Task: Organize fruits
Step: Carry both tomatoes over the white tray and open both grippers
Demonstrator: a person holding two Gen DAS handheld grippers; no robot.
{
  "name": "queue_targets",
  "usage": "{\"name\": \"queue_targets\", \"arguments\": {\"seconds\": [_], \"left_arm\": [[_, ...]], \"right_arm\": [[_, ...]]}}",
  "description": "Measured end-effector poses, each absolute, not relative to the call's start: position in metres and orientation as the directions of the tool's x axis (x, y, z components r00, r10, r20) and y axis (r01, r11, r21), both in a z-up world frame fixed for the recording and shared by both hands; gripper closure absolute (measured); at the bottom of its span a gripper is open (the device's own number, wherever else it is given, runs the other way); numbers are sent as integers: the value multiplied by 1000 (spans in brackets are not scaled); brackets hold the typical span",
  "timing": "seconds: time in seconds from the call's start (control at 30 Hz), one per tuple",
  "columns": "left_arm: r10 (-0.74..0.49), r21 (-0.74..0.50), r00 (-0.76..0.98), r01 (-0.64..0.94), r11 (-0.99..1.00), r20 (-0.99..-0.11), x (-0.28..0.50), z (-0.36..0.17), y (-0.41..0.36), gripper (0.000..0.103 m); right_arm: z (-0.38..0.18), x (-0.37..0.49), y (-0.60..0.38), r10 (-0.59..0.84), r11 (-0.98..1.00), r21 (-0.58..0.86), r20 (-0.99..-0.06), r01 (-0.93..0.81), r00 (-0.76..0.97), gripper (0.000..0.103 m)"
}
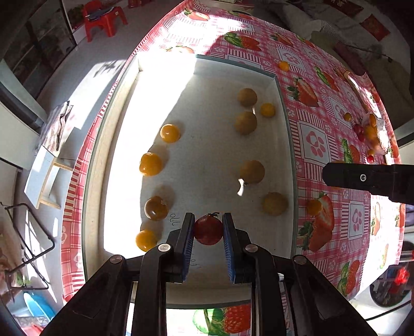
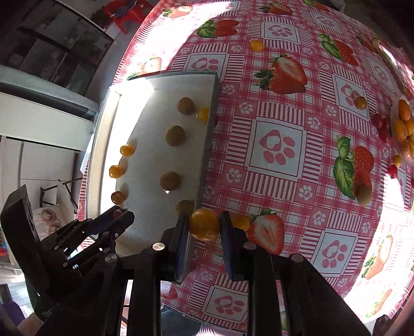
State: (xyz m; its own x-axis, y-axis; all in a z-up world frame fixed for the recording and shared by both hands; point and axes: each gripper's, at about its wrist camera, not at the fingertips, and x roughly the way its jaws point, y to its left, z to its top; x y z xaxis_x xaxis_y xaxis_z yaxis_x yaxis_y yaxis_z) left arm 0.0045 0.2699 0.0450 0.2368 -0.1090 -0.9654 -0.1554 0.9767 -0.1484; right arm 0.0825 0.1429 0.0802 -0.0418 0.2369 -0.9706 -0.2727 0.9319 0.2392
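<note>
Red cherry tomato (image 1: 208,230) pinched between the blue pads of the left gripper (image 1: 208,234), held over the near end of the white tray (image 1: 284,144). Right gripper (image 2: 204,227) closed on a yellow cherry tomato (image 2: 204,224), at the tray's right wall near its front corner; a second yellow one (image 2: 240,221) sits on the cloth just beside it.

Tray contents in the left wrist view: five shiny orange-yellow tomatoes down the left side, lead one (image 1: 169,133); five duller tan-green round fruits (image 1: 245,122) on the right, plus one small yellow tomato (image 1: 267,109) by the right wall.

Tray sits on a counter with a pink checked cloth (image 2: 274,144) printed with strawberries and paw marks. One loose yellow tomato (image 2: 257,45) at the far side, another (image 2: 361,102) near the right-hand pile (image 2: 403,121) of orange and red tomatoes; pile count unclear.

Strong sunlight washes out the tray's left half. Room: grey floor, red plastic stool (image 1: 104,18), dark glass cabinet (image 2: 59,49).
</note>
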Motion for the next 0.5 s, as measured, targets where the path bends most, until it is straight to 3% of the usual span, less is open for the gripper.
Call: {"name": "queue_targets", "arguments": {"seconds": [0.5], "left_arm": [[-61,-102,231,-167,981,-971,1,29,273,80]], "right_arm": [[38,129,207,215,914,236,-972,-329,-99,76]]}}
